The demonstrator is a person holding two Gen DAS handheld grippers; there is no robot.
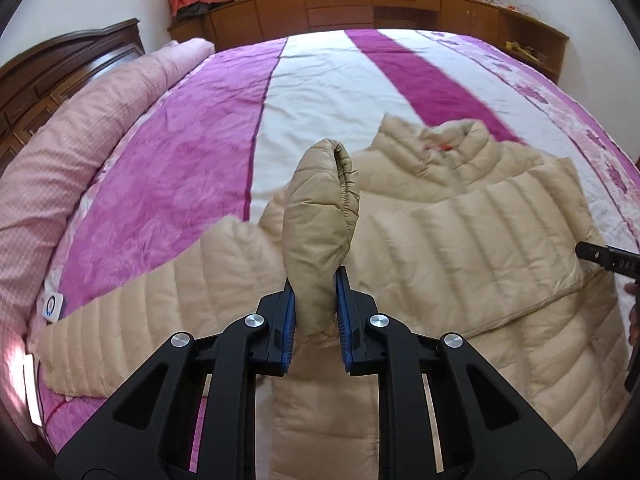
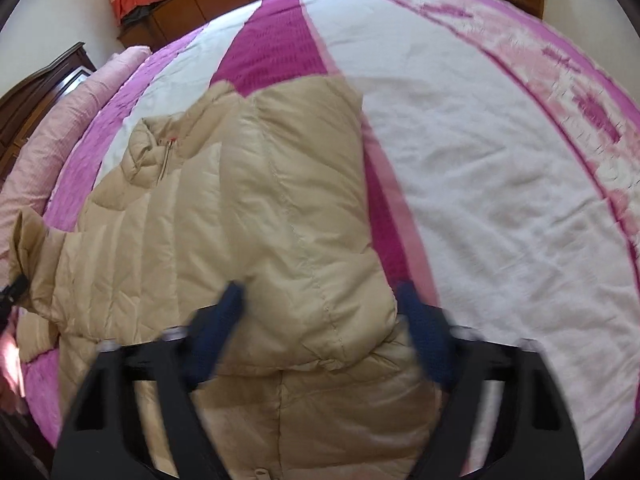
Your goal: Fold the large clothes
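A beige quilted down jacket (image 1: 460,248) lies spread on the bed, collar toward the far side. My left gripper (image 1: 315,288) is shut on the end of its left sleeve (image 1: 320,216), which stands up with the cuff on top. In the right wrist view the jacket (image 2: 132,240) shows with its right sleeve (image 2: 304,208) folded over the body. My right gripper (image 2: 320,308) is open, its blue fingers on either side of that sleeve's lower part, blurred by motion. Its black tip (image 1: 608,258) shows at the right edge of the left wrist view.
The bed has a pink, magenta and white striped cover (image 1: 320,80). A rolled pink quilt (image 1: 80,140) lies along the dark wooden headboard (image 1: 60,64) at the left. Wooden cabinets (image 1: 360,8) and a window stand beyond the bed. A small white device (image 1: 52,304) lies near the quilt.
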